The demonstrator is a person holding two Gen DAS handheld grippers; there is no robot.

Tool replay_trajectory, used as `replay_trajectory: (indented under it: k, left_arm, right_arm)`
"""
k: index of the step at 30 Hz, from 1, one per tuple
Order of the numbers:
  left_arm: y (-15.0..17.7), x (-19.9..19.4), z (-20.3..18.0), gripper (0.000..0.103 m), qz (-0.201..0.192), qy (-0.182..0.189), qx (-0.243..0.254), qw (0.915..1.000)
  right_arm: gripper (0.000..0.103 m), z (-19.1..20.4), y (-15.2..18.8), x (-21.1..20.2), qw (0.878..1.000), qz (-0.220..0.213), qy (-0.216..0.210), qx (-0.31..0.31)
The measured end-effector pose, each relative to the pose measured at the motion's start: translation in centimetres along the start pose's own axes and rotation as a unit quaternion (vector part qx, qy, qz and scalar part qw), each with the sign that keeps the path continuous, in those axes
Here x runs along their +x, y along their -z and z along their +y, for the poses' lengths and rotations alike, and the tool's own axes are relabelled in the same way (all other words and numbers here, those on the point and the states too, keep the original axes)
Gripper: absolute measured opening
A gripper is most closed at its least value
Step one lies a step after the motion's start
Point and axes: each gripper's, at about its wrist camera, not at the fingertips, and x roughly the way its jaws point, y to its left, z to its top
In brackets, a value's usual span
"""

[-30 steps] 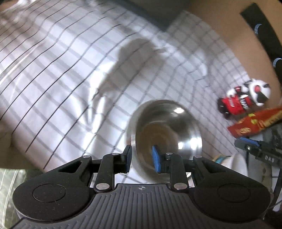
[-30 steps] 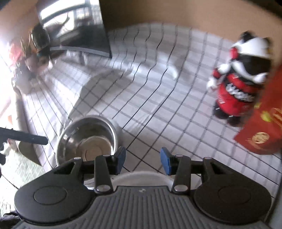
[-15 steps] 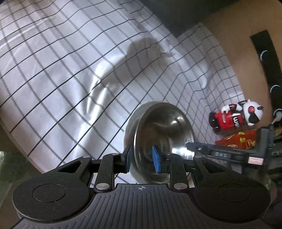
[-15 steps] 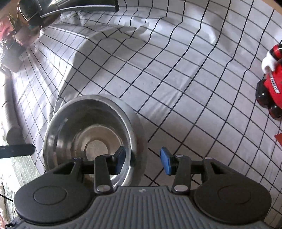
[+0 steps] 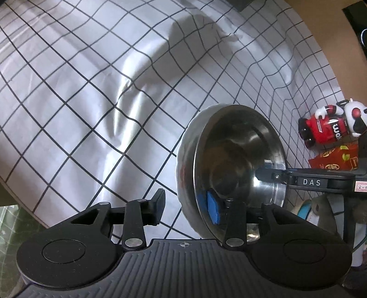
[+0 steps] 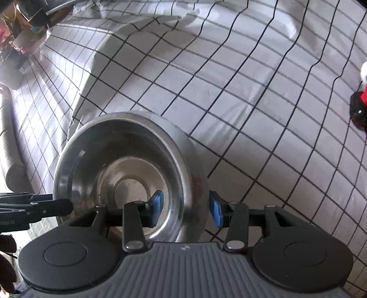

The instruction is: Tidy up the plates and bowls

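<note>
A steel bowl (image 5: 238, 160) (image 6: 123, 169) sits on the checked cloth. My left gripper (image 5: 185, 206) straddles its near rim, the blue pad inside and the other finger well clear outside. Its jaws are opening and no longer press the wall. My right gripper (image 6: 185, 206) is open astride the opposite rim, with one pad inside the bowl and one outside, neither seen pressing. In the left wrist view the right gripper's fingertip (image 5: 270, 176) reaches over the rim. The left gripper's finger (image 6: 45, 206) shows at the bowl's left in the right wrist view.
A red, white and black toy figure (image 5: 330, 128) (image 6: 360, 110) stands at the right on the cloth, with a red packet (image 5: 335, 158) in front of it. The table edge (image 5: 23, 194) runs close at the lower left. Dark objects sit at the far end (image 6: 27, 18).
The left jaws, which were shut on the bowl's rim, have spread apart and both hands have come down. The right gripper has moved across until its fingers straddle the bowl's rim.
</note>
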Motion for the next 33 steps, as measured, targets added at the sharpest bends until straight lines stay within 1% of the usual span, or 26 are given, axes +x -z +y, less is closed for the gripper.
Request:
replay_trajectory:
  k: [4,7,9,10,14,17,21,23,25,26,27,28,30,31,33]
  left_arm:
    - [-0.4,1.0,0.5,0.041,0.013,0.015,-0.019,0.9996]
    - [-0.9,1.7,0.5,0.034,0.022,0.034,-0.026,0.9988]
    - [-1.4,1.7,0.2,0.034,0.029,0.028,-0.022,0.9989]
    - [-1.7,1.8,0.2,0.034,0.033,0.025,-0.019,0.999]
    - [-3.1,1.9,0.1,0.037,0.03,0.016,-0.009,0.9994]
    - [-4.0,2.0,-0.1,0.039,0.031,0.015,0.002,0.9994]
    - [-5.1,2.2,0.1,0.037,0.053,0.024,0.019,0.9982]
    - [-6.0,1.3,0.1,0.036,0.041,0.022,0.03,0.9985]
    - [-7.0,-0.6,-0.4,0.036,0.01,0.006,0.055,0.9984]
    - [-7.5,-1.7,-0.8,0.036,-0.009,0.005,0.07,0.9975]
    - [-8.1,-2.9,-1.5,0.036,-0.033,0.01,0.087,0.9956]
    - [-8.5,-4.0,-2.4,0.036,-0.057,0.021,0.111,0.992]
    - [-8.8,-5.7,-4.7,0.036,-0.097,0.054,0.162,0.9805]
    - [-8.8,-6.4,-6.2,0.036,-0.112,0.081,0.186,0.9728]
    - [-8.2,-7.1,-9.1,0.036,-0.137,0.139,0.224,0.9547]
  right_arm:
    - [0.046,0.1,-0.3,0.8,1.0,0.01,0.0,0.003]
    - [0.047,0.0,-0.3,0.9,1.0,0.016,-0.005,0.01]
    - [0.052,-0.3,-0.4,0.9,0.999,0.018,-0.017,0.022]
    - [0.053,-0.4,-0.5,1.0,0.999,0.018,-0.022,0.032]
    - [0.053,-0.7,-0.8,1.1,0.998,0.014,-0.04,0.056]
    - [0.053,-0.6,-0.9,1.1,0.997,0.01,-0.042,0.062]
    - [0.053,-0.9,-0.7,0.9,0.996,0.004,-0.042,0.077]
    - [0.053,-1.0,-0.5,0.5,0.995,-0.007,-0.041,0.095]
    - [0.053,-1.2,0.1,-0.8,0.992,-0.029,-0.038,0.12]
    - [0.053,-1.1,0.6,-1.7,0.99,-0.048,-0.034,0.126]
    - [0.053,-0.9,1.3,-3.3,0.988,-0.078,-0.024,0.128]
    - [0.053,-0.7,2.0,-4.6,0.986,-0.104,-0.014,0.127]
    - [0.053,0.0,4.0,-8.1,0.977,-0.177,0.019,0.116]
    - [0.053,0.3,5.1,-9.8,0.971,-0.211,0.035,0.11]
    - [0.053,0.9,7.7,-13.1,0.953,-0.277,0.076,0.095]
